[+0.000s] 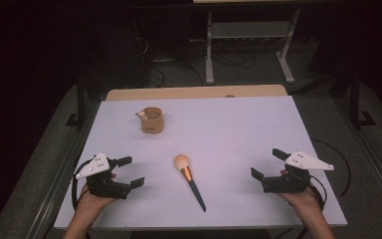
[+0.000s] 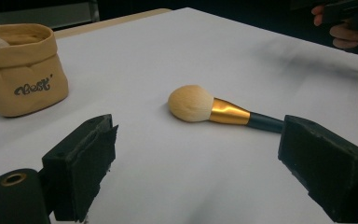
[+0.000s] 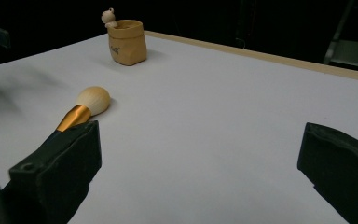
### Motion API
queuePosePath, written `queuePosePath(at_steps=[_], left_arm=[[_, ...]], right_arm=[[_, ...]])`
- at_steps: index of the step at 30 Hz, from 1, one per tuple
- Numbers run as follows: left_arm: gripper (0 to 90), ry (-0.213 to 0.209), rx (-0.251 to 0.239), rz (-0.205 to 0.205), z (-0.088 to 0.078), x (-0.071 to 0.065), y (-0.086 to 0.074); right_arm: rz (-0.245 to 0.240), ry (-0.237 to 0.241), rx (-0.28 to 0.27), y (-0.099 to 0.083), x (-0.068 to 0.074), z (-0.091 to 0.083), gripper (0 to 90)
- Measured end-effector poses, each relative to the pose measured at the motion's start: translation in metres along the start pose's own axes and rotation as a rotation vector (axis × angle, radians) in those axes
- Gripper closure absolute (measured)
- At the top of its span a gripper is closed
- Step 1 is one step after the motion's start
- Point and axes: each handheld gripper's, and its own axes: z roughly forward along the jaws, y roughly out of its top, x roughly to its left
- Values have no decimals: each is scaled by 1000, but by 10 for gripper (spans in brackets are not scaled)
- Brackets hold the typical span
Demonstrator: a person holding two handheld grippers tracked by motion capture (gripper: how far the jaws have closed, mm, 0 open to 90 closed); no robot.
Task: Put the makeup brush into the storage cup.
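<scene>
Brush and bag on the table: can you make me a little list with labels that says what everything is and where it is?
brush: lies flat mid-table, fluffy head toward the far side, gold collar, dark handle
bag: tan, upright, far left of the brush, apart from it
bag top: small pale toy figure peeking over the rim
left tool: open, holding nothing, left of the brush
right tool: open, holding nothing, right of the brush
table: white top

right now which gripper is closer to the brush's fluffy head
The left gripper: the makeup brush lies with its head toward that side and its dark handle tip toward the right gripper.
</scene>
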Motion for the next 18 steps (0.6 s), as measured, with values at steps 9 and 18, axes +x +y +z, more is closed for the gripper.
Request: queuePosePath(at_steps=[9,18], left_arm=[[104,-14,5,5,0,0,0],[104,-34,17,0,5,-3,1]], right_arm=[[-7,4,12,2,1,3,0],[-9,9,20,8,3,10,0]])
